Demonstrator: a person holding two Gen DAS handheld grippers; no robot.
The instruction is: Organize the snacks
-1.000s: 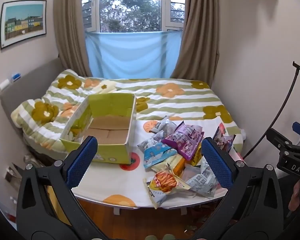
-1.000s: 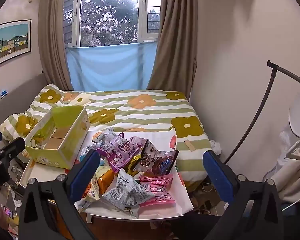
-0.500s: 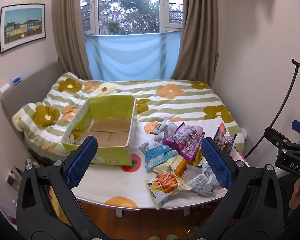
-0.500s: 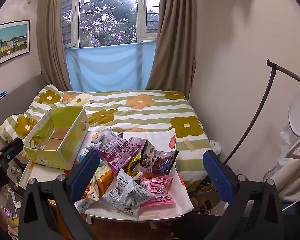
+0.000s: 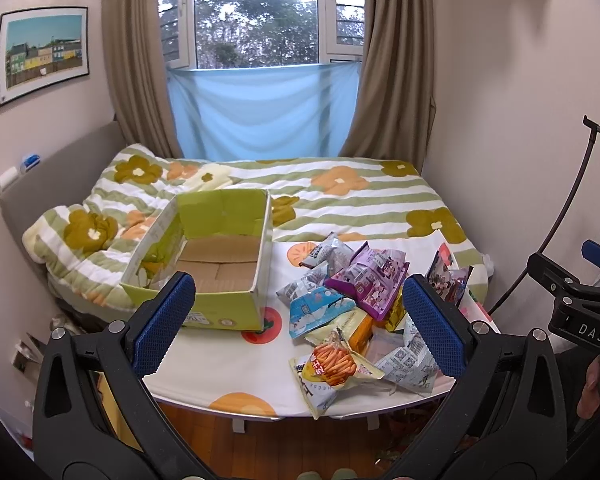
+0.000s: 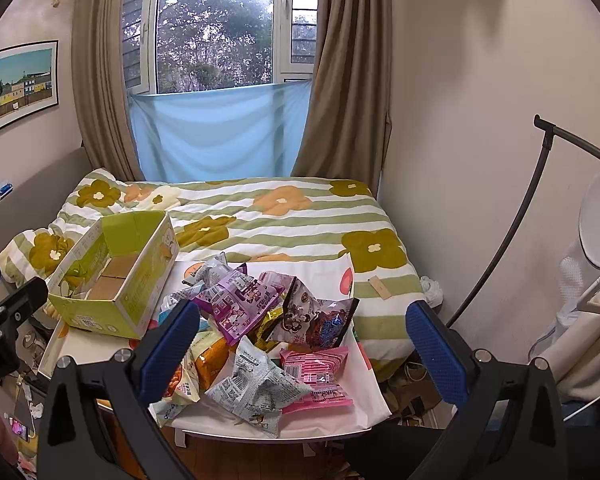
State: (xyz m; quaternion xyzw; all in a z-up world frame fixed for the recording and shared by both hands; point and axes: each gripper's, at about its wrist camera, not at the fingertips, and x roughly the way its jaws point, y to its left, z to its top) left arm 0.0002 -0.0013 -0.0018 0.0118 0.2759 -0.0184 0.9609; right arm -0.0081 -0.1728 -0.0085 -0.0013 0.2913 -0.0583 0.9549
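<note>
A: How far along is the snack sorting?

B: By my judgement it has barely begun. Both claws hang above the near edge of the worktop [image 5: 228, 376], each with its fingers spread wide and nothing between them. The left claw [image 5: 300, 320] is released, and so is the right claw [image 6: 304, 340].

A: What lies nearest the left claw?

B: Just ahead of it and a little to its right, at the worktop's near edge, sits an orange chip bag [image 5: 332, 364]. Beside that is a grey-white packet [image 5: 410, 362], partly behind the claw's right finger.

A: And nearest the right claw?

B: Right below the gap between its fingers is a grey printed packet [image 6: 256, 390], touching a pink packet [image 6: 318, 374] to its right. Beyond those a dark bag with a cartoon face [image 6: 316, 322] and a purple bag [image 6: 236, 306] lie heaped together.

A: So the whole pile is still loose?

B: Yes. The snack pile [image 5: 356, 304] is jumbled, with packets overlapping one another.

A: And the container?

B: The green cardboard box [image 5: 208, 264] stands ahead and to the left of the left claw, just beside the pile, open at the top. Bare cardboard shows on most of its floor; something pale lies along its left wall, too small to identify. Behind the worktop is the bed [image 5: 340, 196].

A: What is left, then?

B: Practically everything, I'd say: each packet likely goes into the box.
</note>
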